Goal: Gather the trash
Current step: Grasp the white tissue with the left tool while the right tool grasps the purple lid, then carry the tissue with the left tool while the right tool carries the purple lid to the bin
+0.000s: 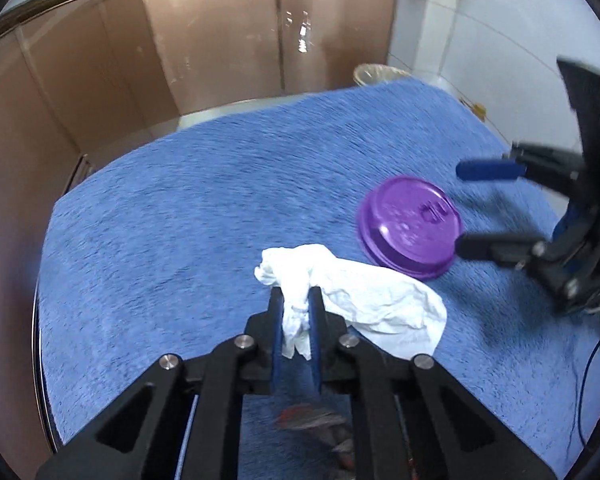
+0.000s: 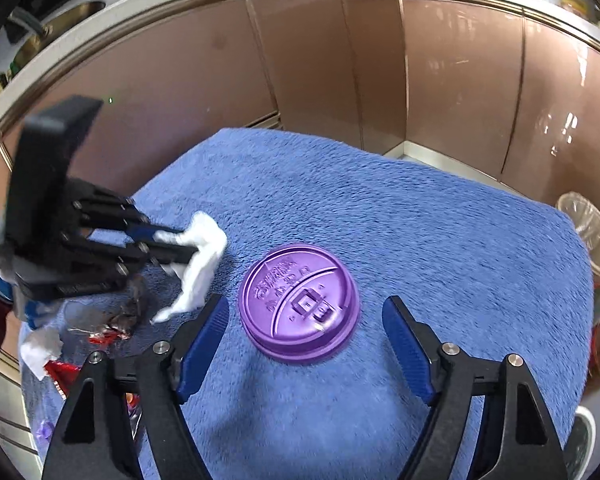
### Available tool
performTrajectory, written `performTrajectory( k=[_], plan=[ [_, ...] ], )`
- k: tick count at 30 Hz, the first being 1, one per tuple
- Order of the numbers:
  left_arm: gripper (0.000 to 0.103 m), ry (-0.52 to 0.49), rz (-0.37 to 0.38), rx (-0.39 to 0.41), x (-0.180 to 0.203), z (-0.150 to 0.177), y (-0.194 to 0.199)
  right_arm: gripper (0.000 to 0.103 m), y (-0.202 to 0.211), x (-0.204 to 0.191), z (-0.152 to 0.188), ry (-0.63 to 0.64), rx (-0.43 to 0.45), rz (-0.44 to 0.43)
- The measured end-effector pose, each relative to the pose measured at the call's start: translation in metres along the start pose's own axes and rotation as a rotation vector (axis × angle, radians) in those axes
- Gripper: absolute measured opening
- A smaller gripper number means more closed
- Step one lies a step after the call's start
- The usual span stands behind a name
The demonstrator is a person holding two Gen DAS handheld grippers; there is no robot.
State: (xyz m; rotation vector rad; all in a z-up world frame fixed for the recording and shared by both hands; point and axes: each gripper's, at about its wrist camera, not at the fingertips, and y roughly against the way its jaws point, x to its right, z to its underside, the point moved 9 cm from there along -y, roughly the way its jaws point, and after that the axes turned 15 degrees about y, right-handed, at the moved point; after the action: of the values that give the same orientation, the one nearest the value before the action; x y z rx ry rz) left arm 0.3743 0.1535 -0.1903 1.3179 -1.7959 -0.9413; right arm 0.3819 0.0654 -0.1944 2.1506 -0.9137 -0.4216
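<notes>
Left gripper [image 1: 296, 306]: pinched tight on the crumpled white tissue [image 1: 356, 304]; most of the sheet trails loose on the blue towel [image 1: 180, 200], apparently ready to lift.
Right gripper [image 2: 304, 344]: jaws spread wide, holding nothing, set either side of the purple cup lid [image 2: 298, 304], apparently lining up a grab.
Lid: flat on the towel, right of the tissue, untouched.
Wrappers [image 2: 108, 332]: near left edge, uncollected.
Lined bin [image 2: 592, 232]: far right, off the towel; likely the drop point.
</notes>
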Motion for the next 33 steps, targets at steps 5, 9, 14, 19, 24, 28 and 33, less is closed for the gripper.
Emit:
performTrajectory(
  k=[5,9,14,19,24,28,33],
  plan=[
    [0.010,0.080,0.008,0.045,-0.019,-0.009,0.013,0.082,-0.020,-0.008,-0.006,0.045,-0.023,0.004],
    [0.010,0.119,0.008,0.066,-0.028,-0.008,0.022,0.082,-0.035,-0.012,-0.009,0.076,-0.041,0.038],
    [0.010,0.142,0.002,0.071,-0.032,-0.009,0.022,0.077,-0.046,-0.010,-0.012,0.086,-0.062,0.090],
    [0.010,0.156,-0.004,0.072,-0.029,-0.007,0.024,0.076,-0.047,-0.012,-0.013,0.108,-0.066,0.108],
    [0.010,0.166,-0.013,0.087,-0.025,-0.004,0.040,0.072,-0.034,-0.017,-0.017,0.126,-0.037,0.121],
    [0.010,0.165,-0.025,0.103,-0.019,-0.005,0.057,0.072,-0.011,-0.017,-0.020,0.099,0.008,0.103],
    [0.010,0.145,-0.025,0.127,0.000,-0.011,0.078,0.072,0.036,-0.016,-0.014,0.080,0.070,0.097]
  ],
)
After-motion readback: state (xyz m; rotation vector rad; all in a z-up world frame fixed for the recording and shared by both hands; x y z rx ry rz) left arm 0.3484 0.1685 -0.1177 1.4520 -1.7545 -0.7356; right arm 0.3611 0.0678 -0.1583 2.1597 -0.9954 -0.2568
